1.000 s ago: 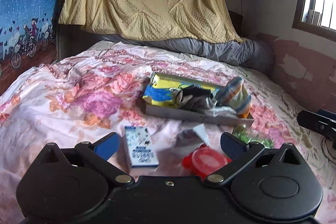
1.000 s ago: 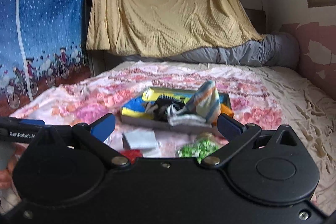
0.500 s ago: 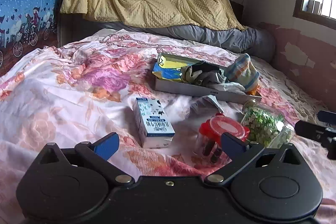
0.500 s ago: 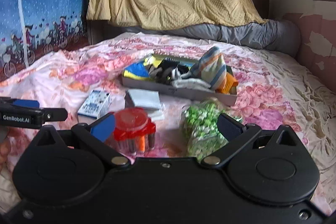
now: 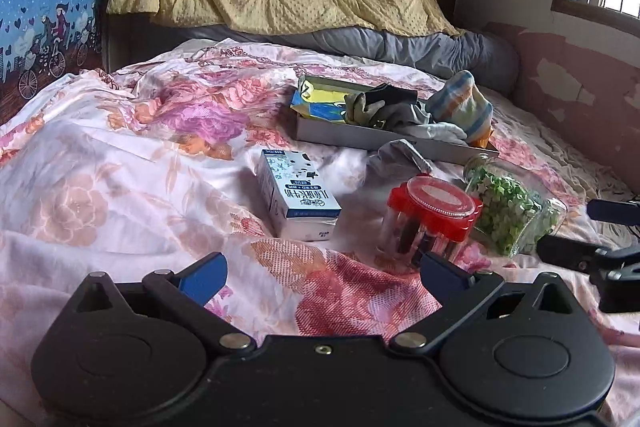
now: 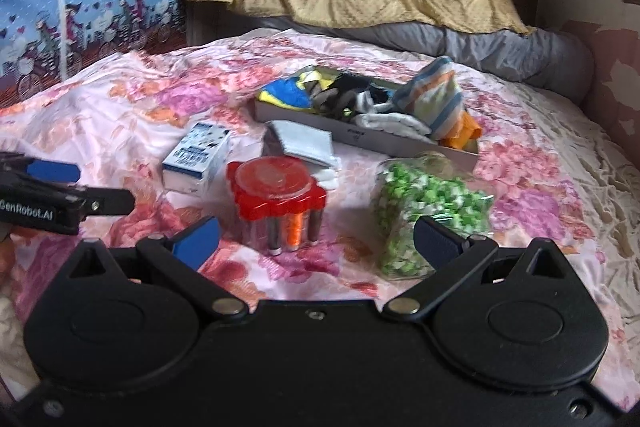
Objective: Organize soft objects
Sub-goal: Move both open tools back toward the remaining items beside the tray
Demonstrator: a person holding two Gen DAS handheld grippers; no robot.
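Both tools, left tool (image 5: 322, 269) and right tool (image 6: 316, 237), hover released and empty over the bed (image 5: 100, 187).
To do well, pinch the folded grey cloth (image 6: 306, 143) by one edge, clear of the red-lidded container (image 6: 276, 187), then lift toward the tray (image 6: 360, 139).

Clutter spread across the bed (image 5: 100, 187).
At centre, lidded tub (image 5: 430, 219); carton (image 5: 298, 197) at 9 o'clock, jar (image 5: 510, 205) at 3, folded cloth (image 6: 306, 143) at 12, tray (image 5: 384, 137) of soft things behind.

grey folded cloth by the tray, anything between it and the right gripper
Yes. The red-lidded container stands on the bedspread between the open right gripper and the grey folded cloth, slightly left; the green-filled jar lies to the right.
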